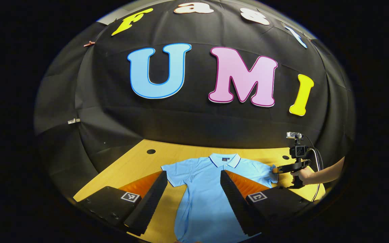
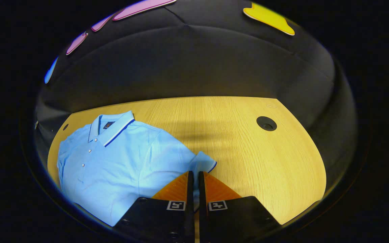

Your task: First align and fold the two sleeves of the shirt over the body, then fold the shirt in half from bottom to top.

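Observation:
A light blue polo shirt (image 1: 201, 192) lies flat, front up, on the wooden table (image 1: 123, 168), collar toward the far wall. My left gripper (image 1: 193, 173) hovers open over the shirt's body, its fingers spread wide on either side of the chest. In the right gripper view the shirt (image 2: 113, 162) lies at the left, and its short sleeve (image 2: 204, 163) reaches my right gripper (image 2: 194, 173), which is shut on the sleeve's hem. The left gripper view also shows that right gripper (image 1: 277, 169) at the sleeve's end, held by a hand (image 1: 304, 175).
The table (image 2: 265, 162) has round cable holes (image 2: 266, 123) (image 1: 151, 151) near its far corners. Bare wood stretches to the right of the sleeve. The black cloth wall closes off the back and sides.

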### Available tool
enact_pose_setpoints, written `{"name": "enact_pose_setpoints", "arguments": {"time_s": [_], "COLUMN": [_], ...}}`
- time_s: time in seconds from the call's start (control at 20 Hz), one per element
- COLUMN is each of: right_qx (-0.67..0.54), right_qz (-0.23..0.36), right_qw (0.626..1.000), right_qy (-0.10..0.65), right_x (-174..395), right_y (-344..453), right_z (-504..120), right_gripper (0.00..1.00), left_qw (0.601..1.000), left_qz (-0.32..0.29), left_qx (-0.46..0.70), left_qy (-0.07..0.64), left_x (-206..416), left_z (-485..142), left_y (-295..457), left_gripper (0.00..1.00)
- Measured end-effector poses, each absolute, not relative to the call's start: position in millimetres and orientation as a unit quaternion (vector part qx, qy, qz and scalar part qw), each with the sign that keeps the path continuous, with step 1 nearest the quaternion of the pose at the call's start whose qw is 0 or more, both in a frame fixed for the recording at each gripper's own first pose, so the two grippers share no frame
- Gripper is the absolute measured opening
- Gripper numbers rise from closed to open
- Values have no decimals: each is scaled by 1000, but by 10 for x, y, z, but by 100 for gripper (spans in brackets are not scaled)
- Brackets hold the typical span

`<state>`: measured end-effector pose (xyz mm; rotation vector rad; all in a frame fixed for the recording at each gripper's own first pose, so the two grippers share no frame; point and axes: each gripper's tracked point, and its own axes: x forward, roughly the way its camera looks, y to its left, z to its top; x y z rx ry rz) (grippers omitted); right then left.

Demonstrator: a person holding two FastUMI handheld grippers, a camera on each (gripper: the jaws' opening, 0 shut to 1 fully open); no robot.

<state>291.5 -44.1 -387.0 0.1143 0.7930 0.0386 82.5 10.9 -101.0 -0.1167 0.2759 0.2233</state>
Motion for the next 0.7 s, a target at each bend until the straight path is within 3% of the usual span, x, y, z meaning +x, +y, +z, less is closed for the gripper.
{"name": "enact_pose_setpoints", "arguments": {"time_s": [0.2, 0.7], "right_qx": [29, -43], "right_qz": [27, 126], "right_qw": [935, 937], "right_qy": [353, 322], "right_x": [3055, 3194], "right_y": [-380, 716], "right_z": [-3533, -3109], "right_gripper": [10, 10], "left_qw": [982, 981], "left_qz": [113, 132], "left_qx": [-61, -51], "left_qy": [137, 133], "left_x": [815, 732], "left_z": [-1033, -1045], "left_y": [137, 305], "left_gripper": [100, 100]}}
